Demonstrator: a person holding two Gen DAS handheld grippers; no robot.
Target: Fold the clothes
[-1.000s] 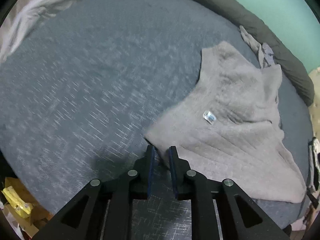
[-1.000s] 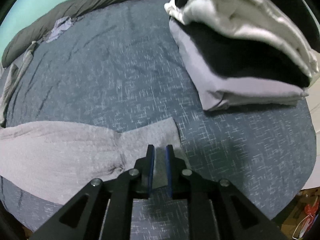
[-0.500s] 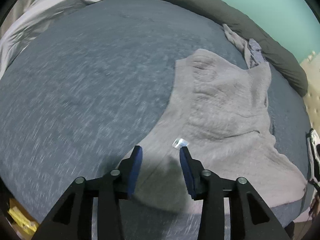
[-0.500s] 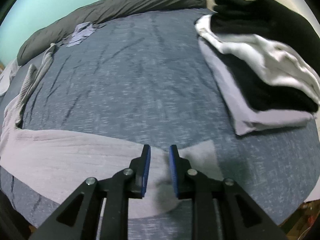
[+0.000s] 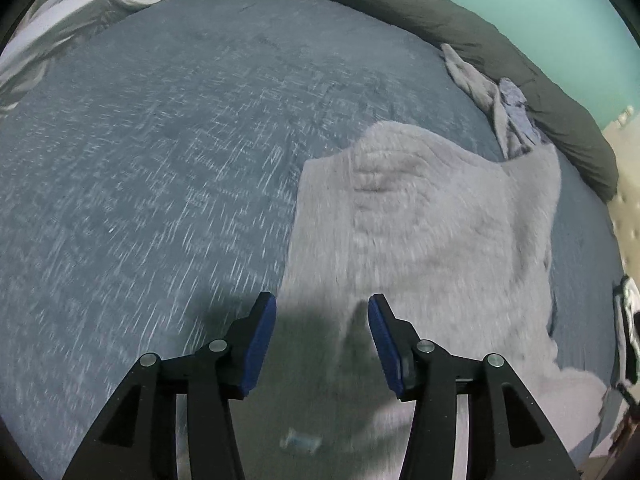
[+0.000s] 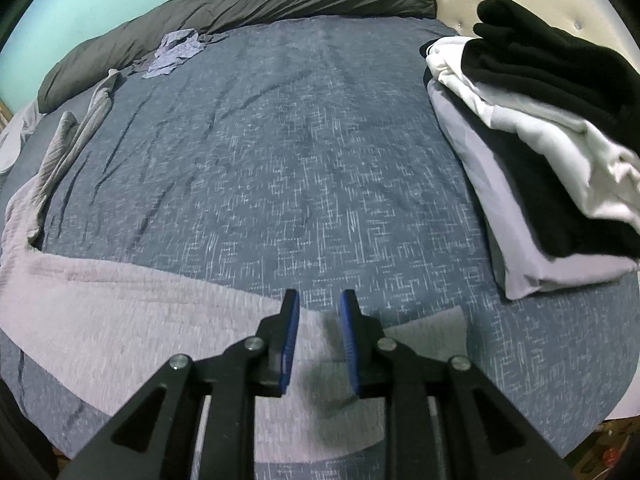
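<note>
A light grey knit sweater [image 5: 440, 220] lies spread on the blue bedcover [image 5: 160, 160]. My left gripper [image 5: 322, 304] hangs over its near part. Its jaws are opening and nothing is pinched between them; the cloth lies flat below. A small clear tag [image 5: 300, 438] shows on the knit under the fingers. In the right wrist view the sweater [image 6: 120, 312] runs along the near edge, one sleeve [image 6: 72, 140] trailing up the left. My right gripper [image 6: 320, 300] stands over the hem, open by a narrow gap, holding nothing.
A stack of folded clothes [image 6: 540, 160], black, white and lilac, sits at the right of the bedcover [image 6: 300, 160]. A dark grey rolled duvet [image 6: 240, 4] lines the far edge. A small blue-grey garment [image 6: 176, 50] lies beside it. Pale crumpled sheets [image 5: 80, 20] are at far left.
Both grippers were shut on the sweater's near edge and have let go. The left opened wide and moved in over the sweater; the right opened slightly and moved across the hem.
</note>
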